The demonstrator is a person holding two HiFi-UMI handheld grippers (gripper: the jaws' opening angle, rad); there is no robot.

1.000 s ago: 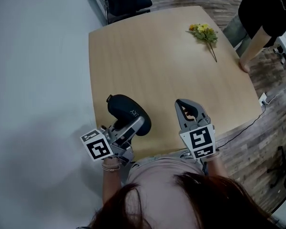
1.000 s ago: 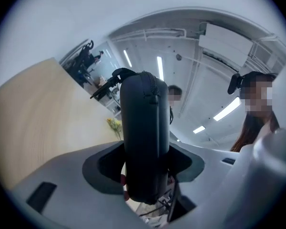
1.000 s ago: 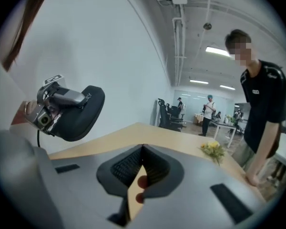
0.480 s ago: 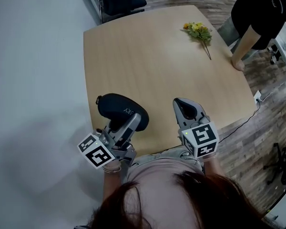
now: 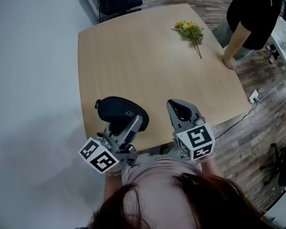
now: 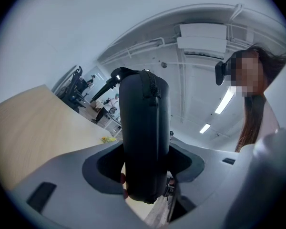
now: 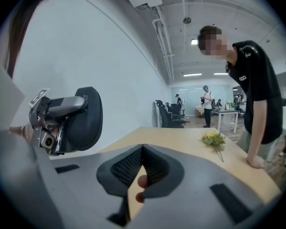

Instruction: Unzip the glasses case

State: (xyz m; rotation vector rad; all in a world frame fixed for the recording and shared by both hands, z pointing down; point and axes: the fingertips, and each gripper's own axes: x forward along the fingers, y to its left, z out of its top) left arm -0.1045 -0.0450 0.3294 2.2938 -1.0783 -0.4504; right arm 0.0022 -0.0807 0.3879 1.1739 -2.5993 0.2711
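The glasses case [image 5: 122,112], black and zipped shut, is shown pinched between the spread jaws of the left gripper [image 5: 133,123], which are closed on its two broad sides; it is held over the near left corner of the table [image 5: 148,56], apparently clear of the wood; its long axis is laid across the line of those jaws, running left to right in the head view; in the left gripper view the zip seam is seen running up the edge of the case [image 6: 144,137], with a small loop [image 6: 115,75] at the far end; whether that is the zip pull cannot be told. The right gripper [image 5: 177,108] is held just to the right of the case, near it but apart, its jaws pressed together on nothing; from its own view the case [image 7: 86,118] lies up and to the left; it is judged the free gripper for the zip, and a leftward reach along the seam would be needed.
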